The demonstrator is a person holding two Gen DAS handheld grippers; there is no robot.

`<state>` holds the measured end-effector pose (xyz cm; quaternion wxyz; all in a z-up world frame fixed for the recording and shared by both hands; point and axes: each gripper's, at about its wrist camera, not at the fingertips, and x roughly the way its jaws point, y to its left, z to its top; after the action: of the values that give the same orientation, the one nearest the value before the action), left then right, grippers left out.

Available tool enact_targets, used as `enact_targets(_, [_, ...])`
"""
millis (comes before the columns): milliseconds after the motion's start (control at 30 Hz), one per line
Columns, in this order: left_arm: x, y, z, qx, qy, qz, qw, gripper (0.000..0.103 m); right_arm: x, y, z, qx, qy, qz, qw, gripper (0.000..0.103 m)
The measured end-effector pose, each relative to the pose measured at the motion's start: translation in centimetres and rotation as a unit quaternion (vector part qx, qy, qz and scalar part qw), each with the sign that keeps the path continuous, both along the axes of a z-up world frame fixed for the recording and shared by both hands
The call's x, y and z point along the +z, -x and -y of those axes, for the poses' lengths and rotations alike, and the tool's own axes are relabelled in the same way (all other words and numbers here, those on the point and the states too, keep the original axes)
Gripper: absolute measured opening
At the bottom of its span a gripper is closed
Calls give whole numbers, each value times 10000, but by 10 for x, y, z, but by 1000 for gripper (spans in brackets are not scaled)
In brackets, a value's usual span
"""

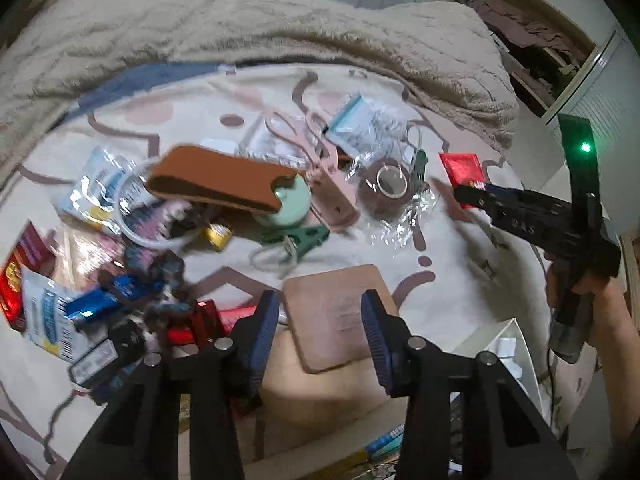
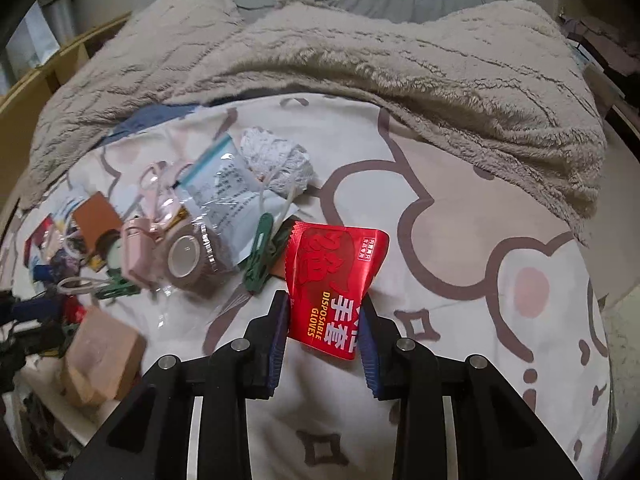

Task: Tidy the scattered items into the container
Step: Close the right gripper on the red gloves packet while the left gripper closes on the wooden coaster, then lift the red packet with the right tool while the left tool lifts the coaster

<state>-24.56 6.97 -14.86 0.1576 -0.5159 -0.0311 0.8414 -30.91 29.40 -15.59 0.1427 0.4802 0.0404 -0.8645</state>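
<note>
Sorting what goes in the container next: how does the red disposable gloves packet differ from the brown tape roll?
The red gloves packet is flat, glossy and printed; the brown tape roll is a thick ring with a hollow core. The packet is pinched in the right gripper jaws, lifted; the roll lies on the bedsheet, ungripped. Both remain outside any container.

Right gripper (image 2: pixel 325 320): my jaws clamped on red disposable-gloves packet (image 2: pixel 334 276), packet bent between pads, raised above bed sheet (image 2: pixel 460 280). Green clip (image 2: pixel 260 258) just left of packet. Tape roll (image 2: pixel 188 260) and pink scissors (image 2: pixel 150 196) further left. Fluffy blanket (image 2: pixel 360 64) far side.
</note>
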Motion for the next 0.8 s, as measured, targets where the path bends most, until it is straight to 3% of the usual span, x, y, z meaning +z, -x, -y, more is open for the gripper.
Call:
enact_targets(167, [2, -2, 3, 36, -159, 68, 9998, 43, 7, -16, -5, 92, 127, -54, 9999, 33])
enact_targets(200, [0, -1, 3, 42, -205, 135, 9997, 47, 9, -19, -5, 109, 170, -50, 9998, 33])
enact_targets(233, [-2, 0, 1, 53, -252, 198, 9995, 63, 11, -21, -5, 128, 203, -52, 9997, 33])
enact_targets(300, [-7, 1, -1, 127, -356, 316, 9988, 83, 16, -28, -6, 184, 272, -82, 9994, 33])
enact_targets(567, [-29, 5, -28, 56, 144, 684, 9975, 85, 34, -56, -10, 461, 592, -164, 9971, 33])
enact_targets(700, [-38, 7, -35, 190, 62, 926, 9955, 90, 39, -69, -15, 579, 707, -207, 9956, 33])
enact_targets(800, [-40, 8, -44, 204, 353, 899, 9951, 91, 44, -79, -21, 618, 850, -229, 9942, 33])
